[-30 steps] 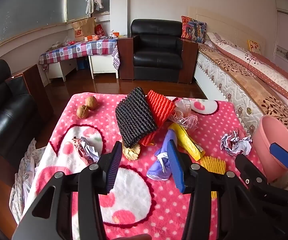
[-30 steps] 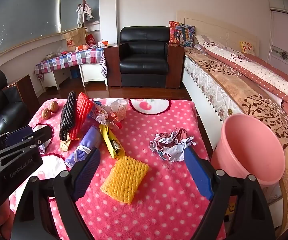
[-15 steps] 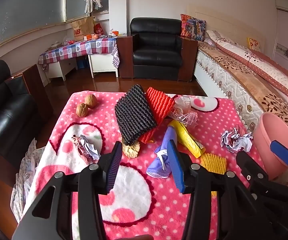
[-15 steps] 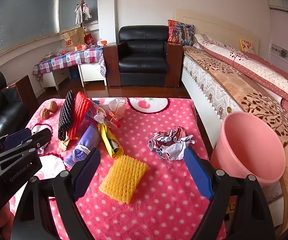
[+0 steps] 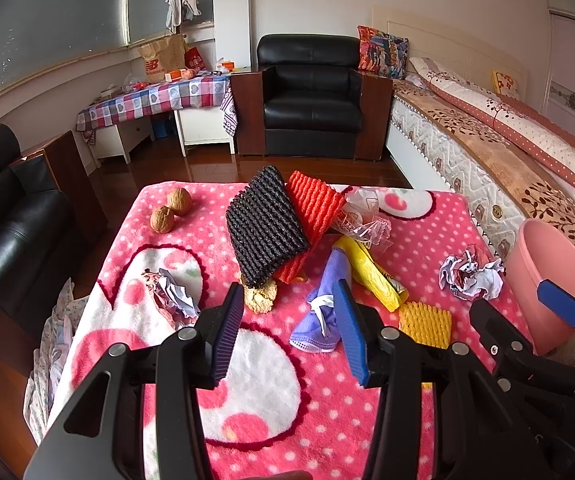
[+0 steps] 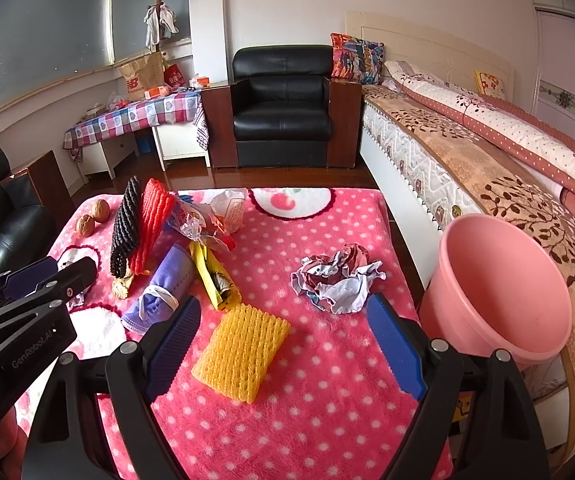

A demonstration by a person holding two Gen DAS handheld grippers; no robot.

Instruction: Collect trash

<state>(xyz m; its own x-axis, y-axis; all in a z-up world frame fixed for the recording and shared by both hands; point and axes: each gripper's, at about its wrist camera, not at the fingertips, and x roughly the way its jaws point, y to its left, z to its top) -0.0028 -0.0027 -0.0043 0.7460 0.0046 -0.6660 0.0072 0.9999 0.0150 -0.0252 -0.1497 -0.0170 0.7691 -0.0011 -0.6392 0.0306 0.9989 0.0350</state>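
Trash lies scattered on a pink polka-dot blanket [image 6: 319, 412]. A crumpled paper ball [image 6: 337, 278] [image 5: 470, 272] sits near the right edge, just ahead of my right gripper [image 6: 283, 340], which is open and empty. A yellow foam net [image 6: 241, 352] [image 5: 425, 322] lies between its fingers' line of sight. My left gripper [image 5: 289, 334] is open and empty above the blanket, with a purple mask [image 5: 323, 300] and a second crumpled paper [image 5: 171, 294] just ahead. Black [image 5: 265, 226] and red foam nets [image 5: 313, 208], a yellow wrapper [image 5: 371, 276] and clear plastic [image 5: 365, 216] lie farther back.
A pink bin [image 6: 503, 292] [image 5: 551, 280] stands off the table's right edge beside a bed [image 6: 487, 152]. Two walnuts [image 5: 169, 210] and a biscuit piece [image 5: 261, 300] lie on the blanket. A black sofa [image 5: 3, 216] is on the left and a black armchair [image 5: 313, 96] behind.
Both views have drawn back and risen slightly, so the table items sit a little lower and farther. Nothing has been grasped.
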